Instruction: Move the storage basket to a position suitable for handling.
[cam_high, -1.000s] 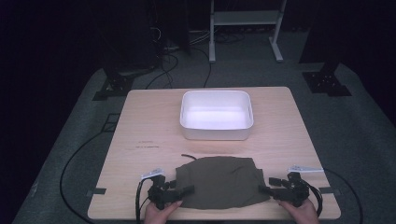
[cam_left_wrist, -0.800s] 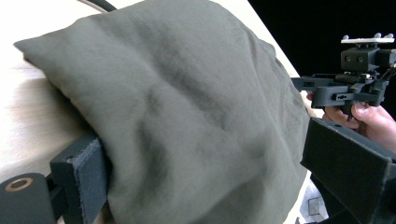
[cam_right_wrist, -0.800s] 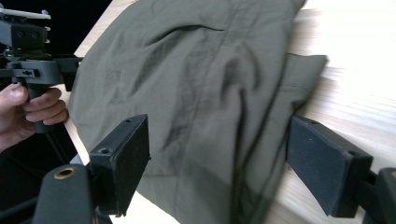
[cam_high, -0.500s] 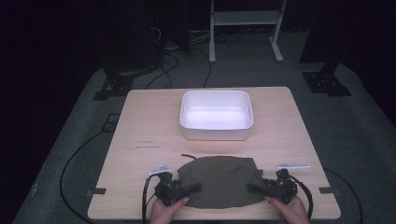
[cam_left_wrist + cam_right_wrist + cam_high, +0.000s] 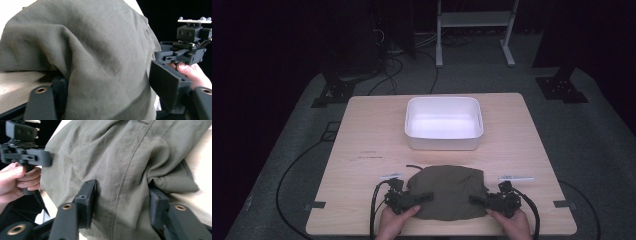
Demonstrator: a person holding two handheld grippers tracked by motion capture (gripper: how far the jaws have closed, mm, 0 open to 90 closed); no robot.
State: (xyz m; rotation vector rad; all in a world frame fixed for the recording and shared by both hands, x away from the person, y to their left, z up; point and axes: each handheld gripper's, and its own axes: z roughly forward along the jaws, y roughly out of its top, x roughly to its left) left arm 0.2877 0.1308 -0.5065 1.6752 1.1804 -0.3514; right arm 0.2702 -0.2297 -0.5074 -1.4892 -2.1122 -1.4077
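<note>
Your left claw (image 5: pixel 424 197) sits at the near left edge of the olive cloth (image 5: pixel 447 192), its jaws half-wide and just been closing, with a fold of the fabric bunched between them; whether the pads already pinch it you cannot tell. Your right claw (image 5: pixel 477 199) mirrors it at the cloth's right edge, jaws also just been closing around gathered fabric. The cloth lies crumpled between the two claws on the tabletop (image 5: pixel 362 130), and the white bin (image 5: pixel 412 135) stands beyond it, well apart from both claws.

High view overlooks table (image 5: pixel 362 125); gripper views closely share cloth (image 5: pixel 100 62).
</note>
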